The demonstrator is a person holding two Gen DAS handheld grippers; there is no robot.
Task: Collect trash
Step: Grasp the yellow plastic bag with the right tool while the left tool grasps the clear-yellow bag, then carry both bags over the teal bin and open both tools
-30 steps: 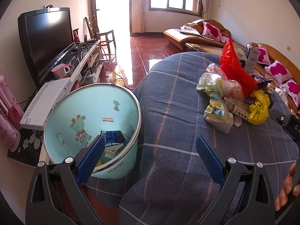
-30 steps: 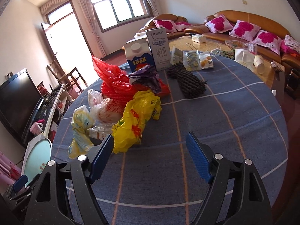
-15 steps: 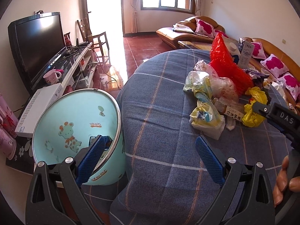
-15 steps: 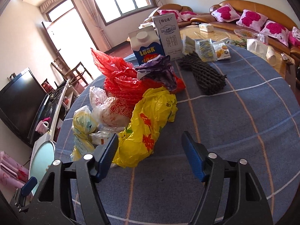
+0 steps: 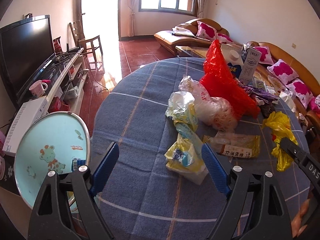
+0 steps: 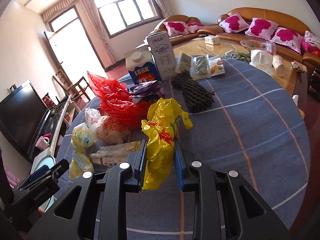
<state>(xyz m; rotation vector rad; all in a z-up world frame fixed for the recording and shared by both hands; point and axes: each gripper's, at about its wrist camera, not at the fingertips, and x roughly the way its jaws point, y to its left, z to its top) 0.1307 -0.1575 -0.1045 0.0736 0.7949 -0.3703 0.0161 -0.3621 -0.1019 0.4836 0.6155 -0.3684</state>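
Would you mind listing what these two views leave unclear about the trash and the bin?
- Bin contents: left wrist view, mostly hidden behind the left hand-held gripper.
- Yellow bag: right wrist view, lower end hidden between the right hand-held gripper fingers.
- Noodle packet label: too small to read.

the blue-and-white gable-top carton (image 6: 142,70) at the far side of the table reads "look" in yellow letters, and the taller white carton (image 6: 162,59) just beside it carries chinese print too small to read. the turquoise waste bin (image 5: 50,152) shows a red word on its inside wall, seen mirrored and not clear enough to spell out. the right claw (image 5: 306,162) has white letters "das" on its black body, and the flat snack packet (image 5: 238,148) bears black chinese characters on a white label.
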